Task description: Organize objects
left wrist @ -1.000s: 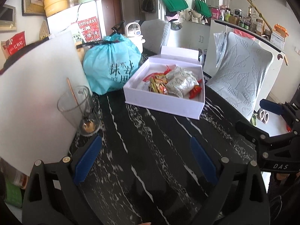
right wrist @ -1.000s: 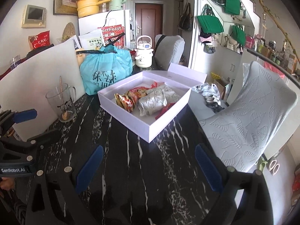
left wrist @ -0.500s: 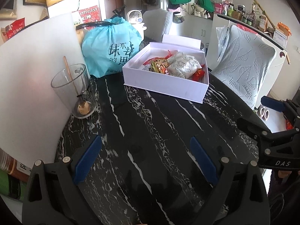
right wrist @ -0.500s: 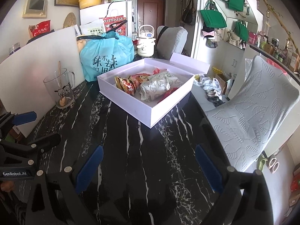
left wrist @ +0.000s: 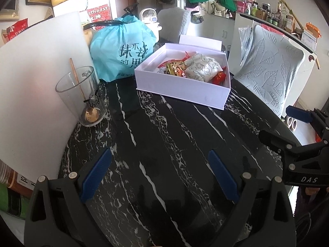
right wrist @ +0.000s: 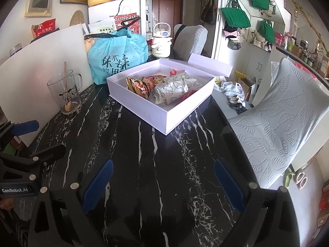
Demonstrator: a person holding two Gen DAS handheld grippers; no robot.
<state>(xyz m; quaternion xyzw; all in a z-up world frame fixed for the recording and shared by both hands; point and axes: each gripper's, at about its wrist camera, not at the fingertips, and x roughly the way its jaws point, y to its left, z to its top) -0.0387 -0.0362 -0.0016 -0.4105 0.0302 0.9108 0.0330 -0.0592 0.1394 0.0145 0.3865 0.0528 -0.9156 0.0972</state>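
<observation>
White board (left wrist: 35, 86): upright, at the far left of the white box (left wrist: 183, 91), along the edge of the black marbled surface (left wrist: 164, 144).

Glass mug (left wrist: 81, 97): upright on the surface, just beside the board, left of the box and well apart from it. A thin wooden stick (left wrist: 77, 78) leans inside; something pale brown sits at the bottom.

Blue plastic bag (left wrist: 123, 49): knotted at the top, dark characters printed on it, behind and left of the box, close to its left rear corner; I cannot tell whether they touch.

My left hand-held gripper (left wrist: 158, 177): fingers wide apart, holding nothing, over bare surface in front of the box.

White box: open, lid flap (right wrist: 209, 63) standing behind it. Inside lie snack packets (right wrist: 139, 85) toward the left, a white patterned pouch (right wrist: 172, 88) in the middle, and red wrappers (left wrist: 219, 78) at the right.

My right hand-held gripper (right wrist: 164, 185): fingers wide apart, holding nothing, in front of the box's near corner.

Grey leaf-embossed chair (right wrist: 287, 119): right of the box, off the surface.
</observation>
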